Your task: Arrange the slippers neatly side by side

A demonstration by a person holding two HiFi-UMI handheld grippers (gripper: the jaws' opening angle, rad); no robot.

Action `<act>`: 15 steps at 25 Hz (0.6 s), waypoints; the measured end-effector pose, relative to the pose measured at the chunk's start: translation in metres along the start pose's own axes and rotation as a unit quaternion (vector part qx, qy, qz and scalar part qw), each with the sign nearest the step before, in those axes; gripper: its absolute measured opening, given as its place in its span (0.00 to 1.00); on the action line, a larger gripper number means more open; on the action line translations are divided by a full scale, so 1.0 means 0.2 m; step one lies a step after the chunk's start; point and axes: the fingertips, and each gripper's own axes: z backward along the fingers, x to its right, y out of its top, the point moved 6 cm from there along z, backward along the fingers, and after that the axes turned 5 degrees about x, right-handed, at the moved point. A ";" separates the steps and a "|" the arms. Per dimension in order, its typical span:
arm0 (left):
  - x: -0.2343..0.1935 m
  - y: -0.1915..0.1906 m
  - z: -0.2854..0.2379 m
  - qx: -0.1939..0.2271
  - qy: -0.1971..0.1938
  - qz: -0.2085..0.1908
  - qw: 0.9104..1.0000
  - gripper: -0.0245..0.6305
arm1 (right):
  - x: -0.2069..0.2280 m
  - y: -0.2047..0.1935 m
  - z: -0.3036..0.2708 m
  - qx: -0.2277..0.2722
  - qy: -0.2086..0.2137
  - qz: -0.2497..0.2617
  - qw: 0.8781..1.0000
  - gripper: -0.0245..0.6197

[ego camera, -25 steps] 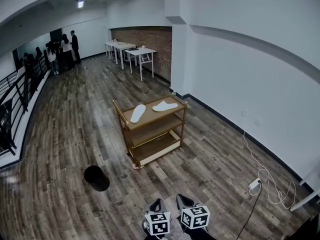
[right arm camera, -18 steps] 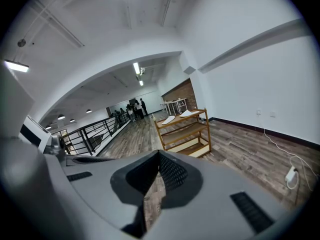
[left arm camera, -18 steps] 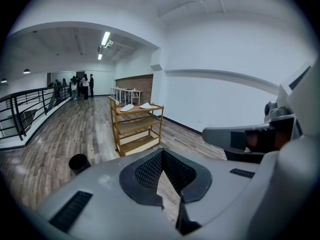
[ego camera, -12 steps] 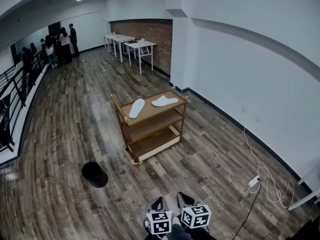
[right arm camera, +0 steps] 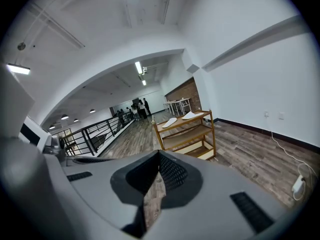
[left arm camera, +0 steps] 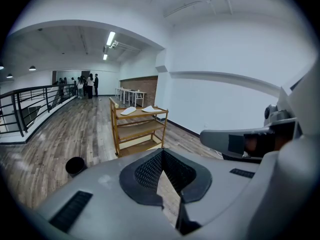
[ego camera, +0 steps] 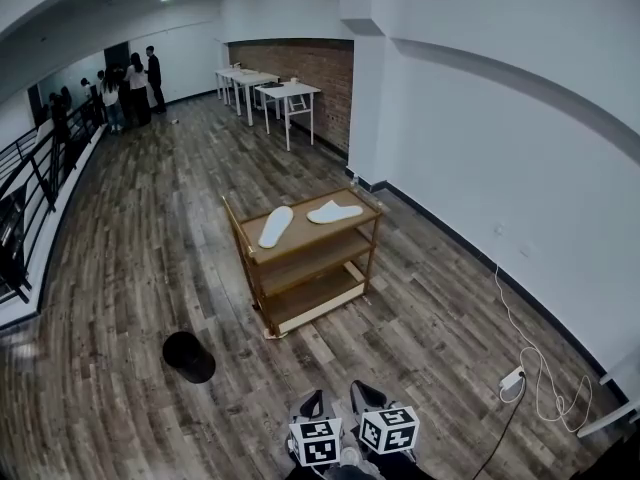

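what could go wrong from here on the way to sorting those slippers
1. The black round object stands on the floor just left of the path to the cart; a foot could catch it.
2. The left slipper and right slipper lie at different angles on the top shelf, the right one near its rim; a clumsy nudge might push it off.
3. The left tongs and right tongs are shut and empty; they must open before a grab.

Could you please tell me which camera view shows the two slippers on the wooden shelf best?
The head view: it looks down on both slippers, apart and angled to each other atop the shelf. Both gripper views catch them small, low and nearly edge-on.
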 end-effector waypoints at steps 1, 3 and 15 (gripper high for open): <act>0.00 0.02 -0.04 0.002 0.000 -0.001 1.000 0.04 | 0.02 0.02 -0.03 0.000 0.002 0.001 1.000 0.04; 0.00 0.07 -0.10 0.009 0.003 -0.003 1.000 0.04 | 0.06 0.06 -0.08 0.002 0.007 0.004 1.000 0.04; 0.00 0.49 -0.49 0.056 0.020 -0.025 0.998 0.04 | 0.29 0.41 -0.40 0.017 0.047 0.043 0.998 0.04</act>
